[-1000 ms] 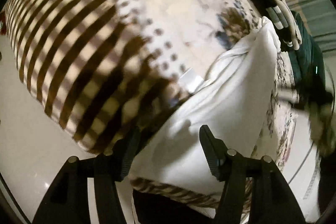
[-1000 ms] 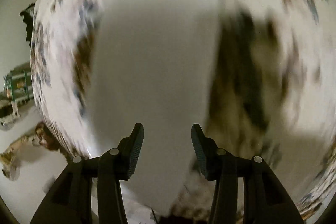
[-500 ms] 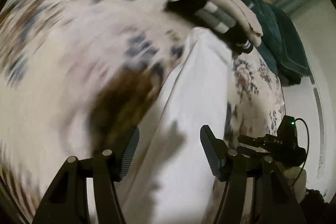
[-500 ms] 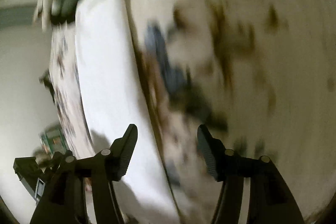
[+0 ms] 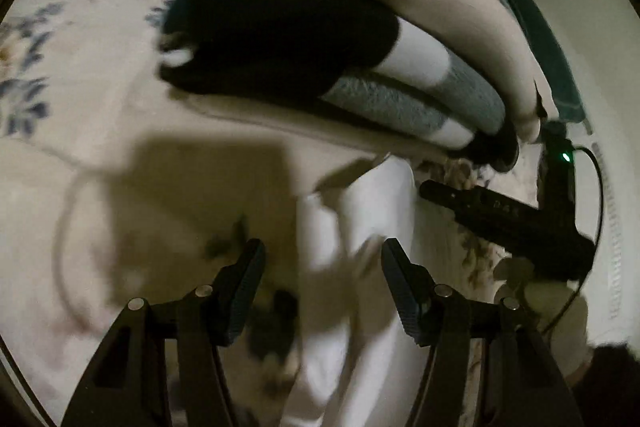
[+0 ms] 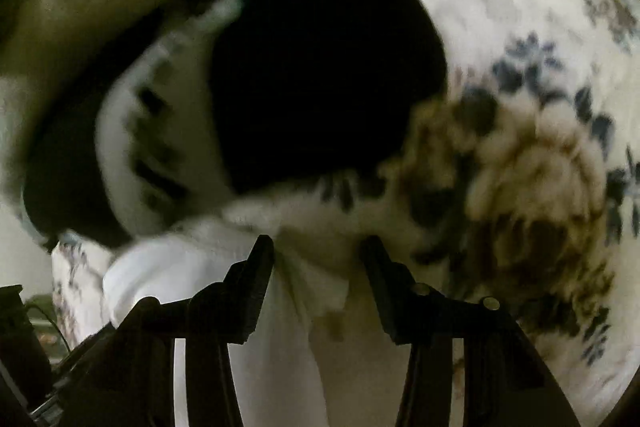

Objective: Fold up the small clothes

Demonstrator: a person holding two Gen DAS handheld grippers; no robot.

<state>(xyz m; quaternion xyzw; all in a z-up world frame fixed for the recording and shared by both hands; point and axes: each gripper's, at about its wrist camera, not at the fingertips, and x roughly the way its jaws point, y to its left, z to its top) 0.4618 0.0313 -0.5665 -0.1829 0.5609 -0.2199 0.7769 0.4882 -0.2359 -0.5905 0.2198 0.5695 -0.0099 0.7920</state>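
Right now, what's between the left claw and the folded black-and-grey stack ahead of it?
In the left wrist view, only floral cloth and a white fold lie between the left claw and the stack.

The right claw (image 6: 316, 255), fingers parted, straddles a bunched white cloth (image 6: 280, 307) beside blurred floral fabric (image 6: 520, 147) and a black garment (image 6: 320, 87).

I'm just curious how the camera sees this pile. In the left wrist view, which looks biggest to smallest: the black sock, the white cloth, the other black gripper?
1. Black sock, though it sits close to the lens, so its true size is unsure.
2. White cloth.
3. Other gripper, the right one, at the edge.
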